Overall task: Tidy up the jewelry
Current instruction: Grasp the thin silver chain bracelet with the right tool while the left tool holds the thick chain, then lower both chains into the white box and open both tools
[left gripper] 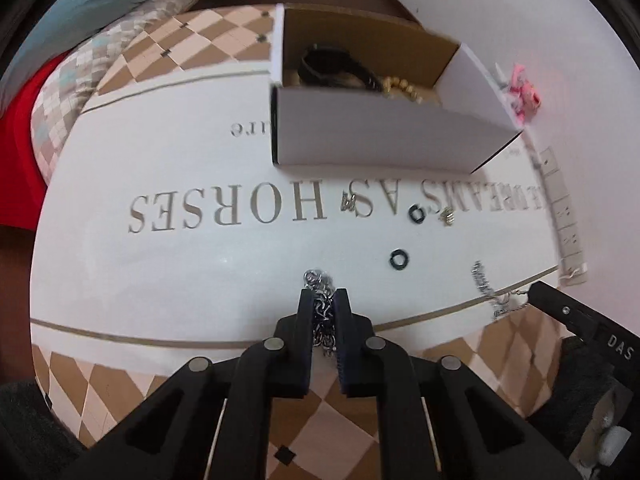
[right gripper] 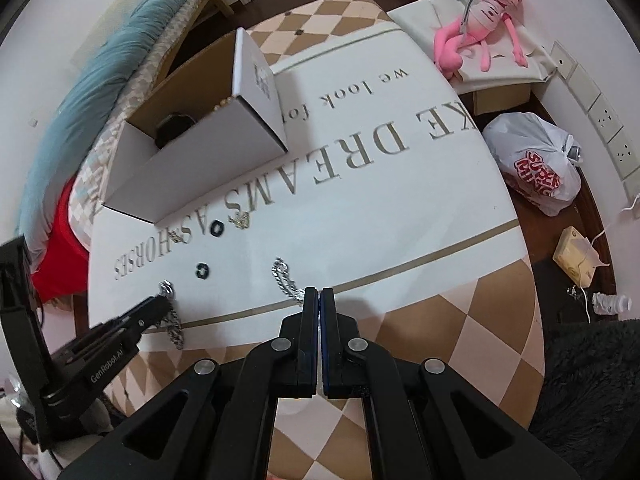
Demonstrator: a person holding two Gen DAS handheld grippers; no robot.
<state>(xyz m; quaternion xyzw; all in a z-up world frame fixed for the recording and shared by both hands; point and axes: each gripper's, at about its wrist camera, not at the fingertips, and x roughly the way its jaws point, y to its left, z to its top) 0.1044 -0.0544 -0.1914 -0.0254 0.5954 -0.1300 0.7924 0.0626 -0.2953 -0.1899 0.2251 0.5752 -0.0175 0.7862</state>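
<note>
Pink plush toy lies on cream cloth at far right. White plastic bag w/ red print sits on floor. Teal blanket lies left of bench.

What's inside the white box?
Inside the white box lie a black band and gold beads. Its front wall hides the bottom, so anything deeper can't be seen.

A printed white mat covers a checkered table; white walls, wall sockets at right, dark wood floor.
</note>
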